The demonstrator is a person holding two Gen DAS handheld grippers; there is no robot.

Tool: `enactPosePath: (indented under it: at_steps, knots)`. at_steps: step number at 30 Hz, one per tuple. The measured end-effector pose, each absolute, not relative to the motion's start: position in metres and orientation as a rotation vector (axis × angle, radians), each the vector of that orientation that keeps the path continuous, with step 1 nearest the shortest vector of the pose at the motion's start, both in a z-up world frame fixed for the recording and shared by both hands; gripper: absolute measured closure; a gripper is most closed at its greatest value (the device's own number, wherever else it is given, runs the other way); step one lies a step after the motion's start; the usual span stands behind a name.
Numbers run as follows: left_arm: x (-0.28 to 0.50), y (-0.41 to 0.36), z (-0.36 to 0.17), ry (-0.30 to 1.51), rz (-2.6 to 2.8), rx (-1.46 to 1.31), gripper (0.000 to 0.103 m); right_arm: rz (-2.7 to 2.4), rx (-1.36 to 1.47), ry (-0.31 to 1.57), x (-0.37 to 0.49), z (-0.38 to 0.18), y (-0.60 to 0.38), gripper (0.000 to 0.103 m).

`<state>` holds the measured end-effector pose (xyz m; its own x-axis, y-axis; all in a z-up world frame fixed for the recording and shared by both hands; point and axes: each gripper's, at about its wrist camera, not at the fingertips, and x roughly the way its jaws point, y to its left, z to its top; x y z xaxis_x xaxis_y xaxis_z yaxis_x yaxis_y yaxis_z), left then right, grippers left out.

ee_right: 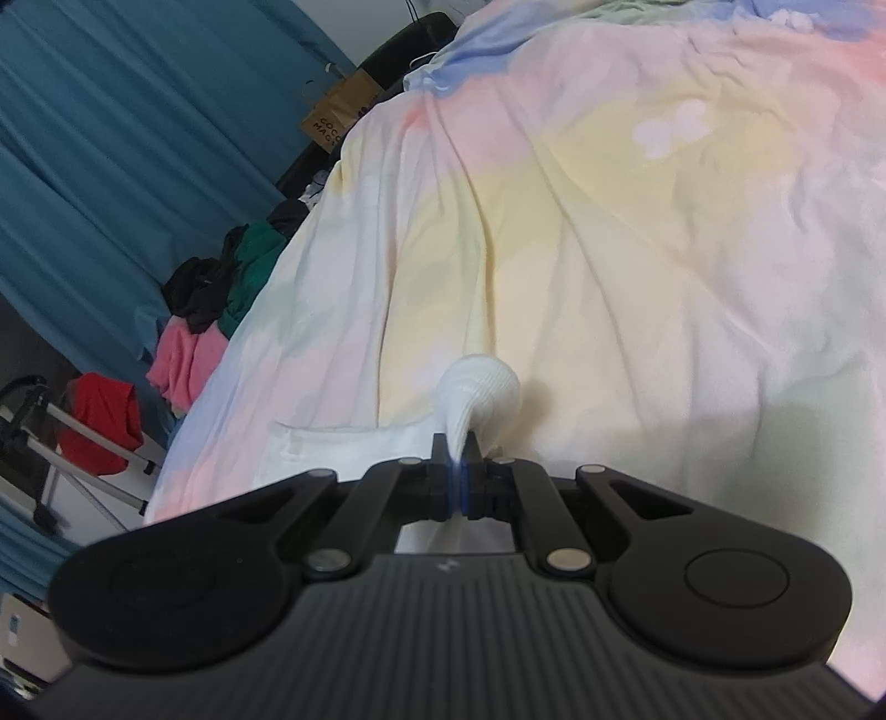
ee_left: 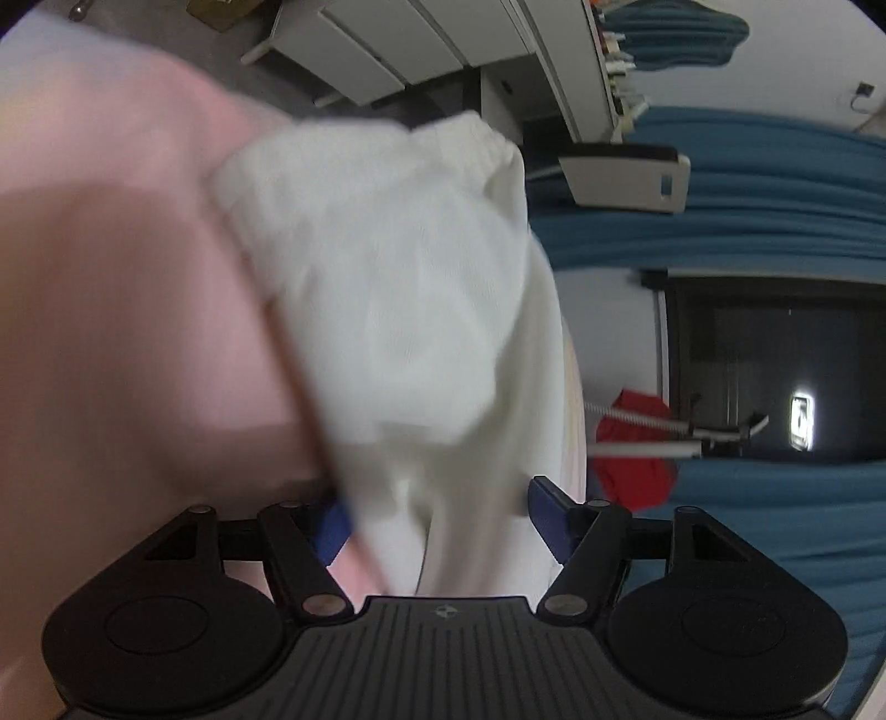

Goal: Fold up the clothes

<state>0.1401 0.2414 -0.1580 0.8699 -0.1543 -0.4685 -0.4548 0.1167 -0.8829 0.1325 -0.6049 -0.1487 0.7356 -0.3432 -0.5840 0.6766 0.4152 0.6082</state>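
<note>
A white garment (ee_left: pixel 398 288) with an elastic waistband at the top fills the middle of the left wrist view, blurred, lying over the pastel bedspread (ee_left: pixel 111 277). My left gripper (ee_left: pixel 437 515) is open, its blue pads (ee_left: pixel 545 507) wide apart with the white cloth passing between them. In the right wrist view my right gripper (ee_right: pixel 457 471) is shut on a bunched edge of the white garment (ee_right: pixel 479 393), held just above the pastel tie-dye bedspread (ee_right: pixel 637 221). More of the white cloth (ee_right: pixel 343 443) lies flat to the gripper's left.
A heap of pink, green and black clothes (ee_right: pixel 210 310) sits by the bed's left edge. A red garment (ee_right: pixel 99 421) hangs on a drying rack. Blue curtains (ee_right: pixel 111 138) stand behind. A white cabinet (ee_left: pixel 387 50) and a dark window (ee_left: pixel 775 365) show beyond the bed.
</note>
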Motion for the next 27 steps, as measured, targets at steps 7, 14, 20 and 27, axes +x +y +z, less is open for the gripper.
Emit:
enactPosePath:
  at_steps: [7, 14, 20, 27]
  knots:
    - [0.143, 0.266, -0.148, 0.565, 0.281, -1.374, 0.096, -0.673, 0.844, 0.382, 0.141, -0.144, -0.599, 0.097]
    - [0.11, 0.307, -0.054, 0.615, 0.218, -1.139, 0.099, -0.704, 0.907, 0.317, 0.123, -0.132, -0.604, 0.097]
    - [0.066, 0.323, -0.037, 0.71, 0.189, -1.069, 0.099, -0.762, 1.017, 0.263, 0.086, -0.125, -0.6, 0.097]
    - [0.028, 0.327, -0.063, 0.833, 0.279, -0.906, 0.097, -0.915, 0.951, 0.399, 0.059, -0.126, -0.589, 0.097]
